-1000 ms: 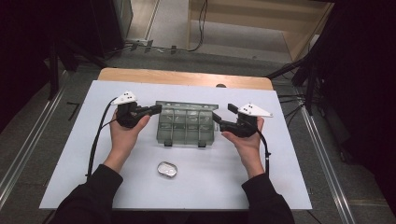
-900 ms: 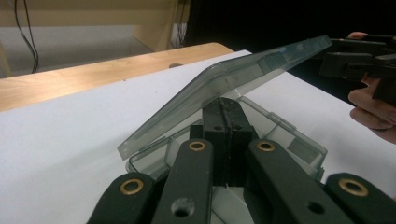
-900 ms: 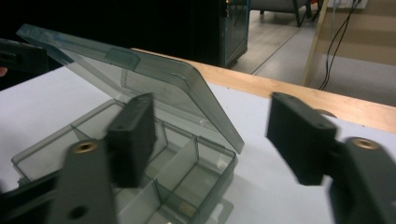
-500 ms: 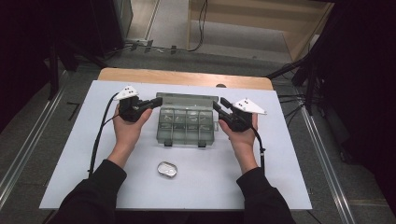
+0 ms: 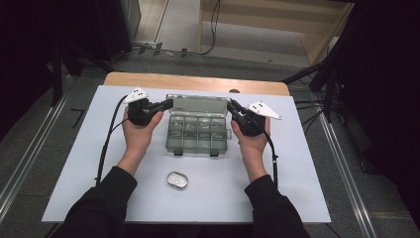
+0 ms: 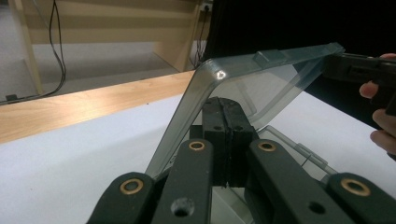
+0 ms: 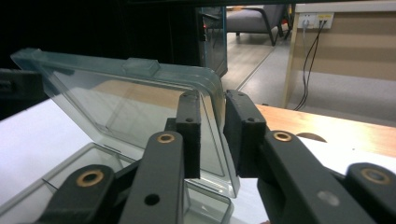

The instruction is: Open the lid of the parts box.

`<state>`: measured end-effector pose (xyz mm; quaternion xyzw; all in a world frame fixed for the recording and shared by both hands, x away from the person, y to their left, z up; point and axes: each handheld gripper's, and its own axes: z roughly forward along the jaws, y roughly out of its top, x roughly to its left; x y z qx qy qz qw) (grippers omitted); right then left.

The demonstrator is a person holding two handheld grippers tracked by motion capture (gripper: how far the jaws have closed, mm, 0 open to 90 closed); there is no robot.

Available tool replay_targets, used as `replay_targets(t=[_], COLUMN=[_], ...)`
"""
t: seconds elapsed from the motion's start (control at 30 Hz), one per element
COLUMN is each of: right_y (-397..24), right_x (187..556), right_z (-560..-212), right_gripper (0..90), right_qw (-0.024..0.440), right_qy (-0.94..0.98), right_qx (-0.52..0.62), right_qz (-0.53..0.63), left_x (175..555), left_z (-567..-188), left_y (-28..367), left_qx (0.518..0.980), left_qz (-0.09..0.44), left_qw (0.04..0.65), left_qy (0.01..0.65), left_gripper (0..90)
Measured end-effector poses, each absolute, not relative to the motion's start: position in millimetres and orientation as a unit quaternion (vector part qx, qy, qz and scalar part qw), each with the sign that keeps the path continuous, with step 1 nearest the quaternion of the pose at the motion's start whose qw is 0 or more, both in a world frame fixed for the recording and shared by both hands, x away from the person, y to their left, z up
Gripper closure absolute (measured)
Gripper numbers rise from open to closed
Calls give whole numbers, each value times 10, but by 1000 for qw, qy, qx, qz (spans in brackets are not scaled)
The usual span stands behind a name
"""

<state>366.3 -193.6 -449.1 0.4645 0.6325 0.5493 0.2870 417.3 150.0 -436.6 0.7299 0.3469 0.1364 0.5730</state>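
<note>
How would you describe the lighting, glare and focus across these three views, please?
High view: the white table is evenly lit, its surroundings dark, soft overall. Left gripper view: a small glare spot on the clear lid, near fingers slightly soft. Right gripper view: lid sharp, background chair blurred, upper left dark.

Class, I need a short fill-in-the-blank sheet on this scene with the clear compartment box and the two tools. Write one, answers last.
1. The lid of the clear plastic box is raised, so the box is ____.
2. The left tool is ____ on one end of the lid.
3. The small metal tin lies on the white table, ____ the box.
4. The edge of the lid runs ____ the right tool's two jaws.

Answers: open; shut; outside; between
</note>
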Motion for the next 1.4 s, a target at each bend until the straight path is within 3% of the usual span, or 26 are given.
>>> replay_targets(t=[0.13,0.23,0.53,1.4], right_y=[-1927,-1930,-1910,-1893], right_x=[3656,3667,3707,4135], right_z=[-4456,-4454,-4426,-4370], right_gripper=[786,808,825,847], right_qw=[284,286,288,293], right_qy=[622,620,622,628], right_qx=[478,481,491,510], right_qz=[552,549,538,510], left_x=[4093,4006,4160,4426], left_z=[-4396,-4463,-4694,-4936], left_y=[1520,1537,1547,1353], left_qx=[729,734,730,743], left_qz=[141,164,188,227], left_qw=[581,571,532,483], left_qy=[332,330,386,404], left_gripper=[878,804,690,839])
